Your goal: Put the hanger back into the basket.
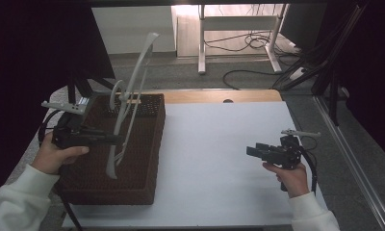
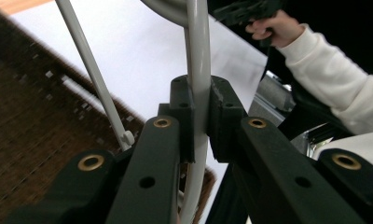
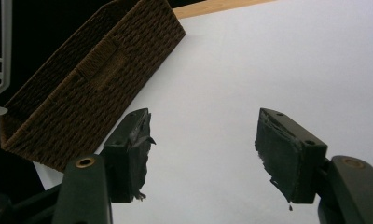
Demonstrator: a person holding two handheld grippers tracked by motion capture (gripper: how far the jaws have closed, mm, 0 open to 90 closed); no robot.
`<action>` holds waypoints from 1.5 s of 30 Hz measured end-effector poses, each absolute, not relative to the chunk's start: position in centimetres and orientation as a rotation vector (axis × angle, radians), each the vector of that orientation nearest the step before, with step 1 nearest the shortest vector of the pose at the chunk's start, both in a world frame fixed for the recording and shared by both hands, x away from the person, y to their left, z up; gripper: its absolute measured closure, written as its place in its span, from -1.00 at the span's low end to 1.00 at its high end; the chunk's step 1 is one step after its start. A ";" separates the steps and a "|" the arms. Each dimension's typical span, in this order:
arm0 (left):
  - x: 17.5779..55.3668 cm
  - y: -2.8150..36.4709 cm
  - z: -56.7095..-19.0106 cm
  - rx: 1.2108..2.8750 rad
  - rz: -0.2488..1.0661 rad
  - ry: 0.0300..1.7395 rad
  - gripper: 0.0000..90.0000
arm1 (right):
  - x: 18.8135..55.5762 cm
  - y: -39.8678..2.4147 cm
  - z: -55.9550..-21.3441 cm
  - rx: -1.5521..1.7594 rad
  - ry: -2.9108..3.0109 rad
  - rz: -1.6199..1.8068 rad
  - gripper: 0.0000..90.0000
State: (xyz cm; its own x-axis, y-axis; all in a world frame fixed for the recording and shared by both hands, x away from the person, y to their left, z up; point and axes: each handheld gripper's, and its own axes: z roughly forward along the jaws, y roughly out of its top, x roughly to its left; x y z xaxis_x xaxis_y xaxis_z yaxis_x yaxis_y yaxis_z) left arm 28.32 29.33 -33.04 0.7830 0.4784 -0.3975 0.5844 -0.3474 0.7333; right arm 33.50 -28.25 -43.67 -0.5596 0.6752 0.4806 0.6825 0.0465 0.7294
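A white plastic hanger stands tilted upright over a brown woven basket at the left of the table. My left gripper is shut on the hanger's lower bar, level above the basket. In the left gripper view the pads squeeze the white bar, with the basket's weave below. My right gripper hovers over the white table at the right, open and holding nothing. In the right gripper view its jaws stand wide apart, facing the basket and a bit of the hanger.
The white tabletop spreads between the basket and my right hand. A wooden strip runs along its far edge. Beyond it are a desk frame and cables on the floor. A dark curtain hangs at the left.
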 end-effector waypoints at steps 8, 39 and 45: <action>28.7 31.8 -34.6 2.077 -0.136 0.810 0.82 | 33.6 -28.3 -44.0 -1.496 -2.258 -1.584 -0.19; 30.6 35.6 -43.3 2.283 -0.176 0.998 0.74 | 33.9 -28.4 -44.5 -1.520 -2.260 -1.536 -0.23; 30.7 34.4 -43.6 2.321 -0.108 1.031 -0.26 | 33.9 -28.4 -44.5 -1.524 -2.257 -1.537 -0.23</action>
